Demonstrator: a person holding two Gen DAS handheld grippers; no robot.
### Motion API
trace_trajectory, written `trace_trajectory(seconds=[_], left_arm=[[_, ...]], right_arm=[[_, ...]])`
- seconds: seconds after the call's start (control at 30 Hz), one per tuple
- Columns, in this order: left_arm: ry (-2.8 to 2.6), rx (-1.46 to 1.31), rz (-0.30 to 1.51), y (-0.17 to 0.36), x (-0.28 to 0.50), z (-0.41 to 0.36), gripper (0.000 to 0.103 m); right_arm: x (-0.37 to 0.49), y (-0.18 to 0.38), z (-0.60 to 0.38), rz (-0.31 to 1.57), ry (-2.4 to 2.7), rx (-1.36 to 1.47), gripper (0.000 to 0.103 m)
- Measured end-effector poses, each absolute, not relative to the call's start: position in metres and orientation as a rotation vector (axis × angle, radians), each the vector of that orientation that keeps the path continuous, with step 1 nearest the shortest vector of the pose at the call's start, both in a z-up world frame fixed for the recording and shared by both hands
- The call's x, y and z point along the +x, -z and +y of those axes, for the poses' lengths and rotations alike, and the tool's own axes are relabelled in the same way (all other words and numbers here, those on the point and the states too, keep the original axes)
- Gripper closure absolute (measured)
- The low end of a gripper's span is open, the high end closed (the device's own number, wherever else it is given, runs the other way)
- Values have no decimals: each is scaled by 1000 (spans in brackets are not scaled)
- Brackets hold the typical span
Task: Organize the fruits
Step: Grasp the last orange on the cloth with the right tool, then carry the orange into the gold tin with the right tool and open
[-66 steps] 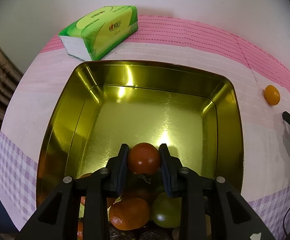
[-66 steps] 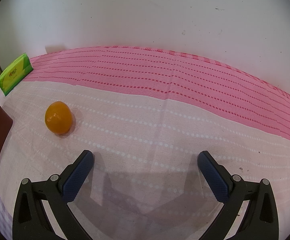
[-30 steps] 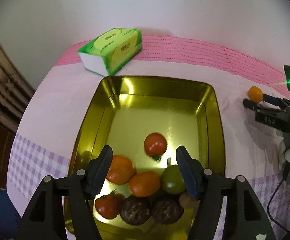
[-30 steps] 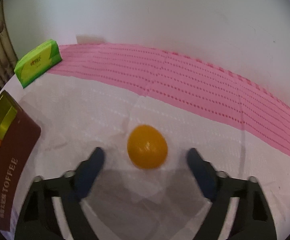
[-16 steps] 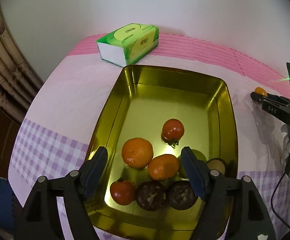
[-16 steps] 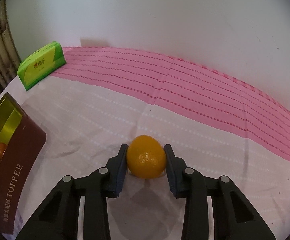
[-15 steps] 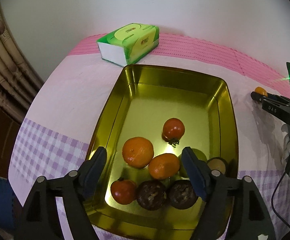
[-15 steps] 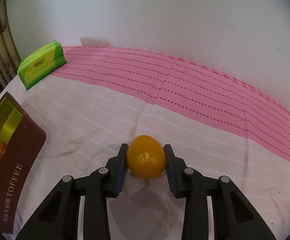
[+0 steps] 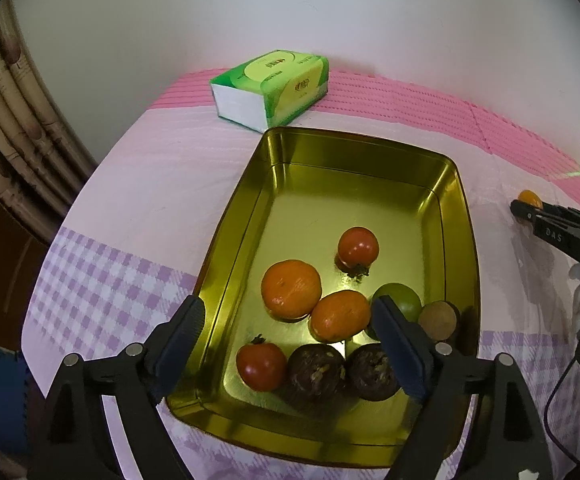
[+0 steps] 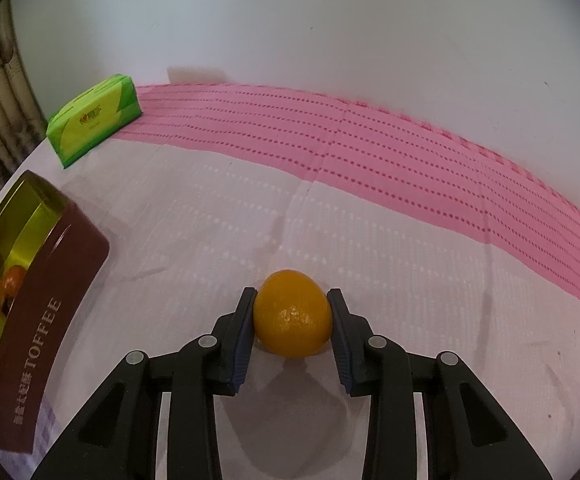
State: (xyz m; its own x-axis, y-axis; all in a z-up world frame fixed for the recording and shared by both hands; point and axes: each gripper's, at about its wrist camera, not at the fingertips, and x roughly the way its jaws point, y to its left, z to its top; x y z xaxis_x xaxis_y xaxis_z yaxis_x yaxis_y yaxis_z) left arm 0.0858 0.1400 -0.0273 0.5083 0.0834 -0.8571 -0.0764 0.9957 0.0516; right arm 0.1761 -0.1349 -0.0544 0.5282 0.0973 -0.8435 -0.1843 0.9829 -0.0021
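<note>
Now my right gripper clamps the orange; the toffee tin lies to its left, while my left gripper is opening, empty.

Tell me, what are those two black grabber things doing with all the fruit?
A person is sorting fruit into a gold toffee tin. The right gripper is shut on a yellow-orange citrus fruit on the pink tablecloth. The left gripper is empty, jaws opening above the tin, where oranges, tomatoes and other fruit lie.
</note>
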Motion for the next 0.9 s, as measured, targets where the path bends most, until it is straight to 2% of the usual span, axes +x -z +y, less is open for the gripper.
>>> trace_trajectory(seconds=[0.1, 0.37, 0.5, 0.9], left_arm=[[-101, 3, 1031, 26, 81, 143, 15], [-111, 3, 1016, 23, 71, 146, 15], [-128, 6, 1000, 18, 65, 150, 9], [-187, -28, 972, 8, 54, 177, 9]], right_arm=[[171, 51, -135, 995, -171, -91, 67], [152, 36, -128, 971, -207, -81, 67], [141, 26, -120, 956, -236, -74, 67], [115, -10, -70, 899, -368, -85, 67]])
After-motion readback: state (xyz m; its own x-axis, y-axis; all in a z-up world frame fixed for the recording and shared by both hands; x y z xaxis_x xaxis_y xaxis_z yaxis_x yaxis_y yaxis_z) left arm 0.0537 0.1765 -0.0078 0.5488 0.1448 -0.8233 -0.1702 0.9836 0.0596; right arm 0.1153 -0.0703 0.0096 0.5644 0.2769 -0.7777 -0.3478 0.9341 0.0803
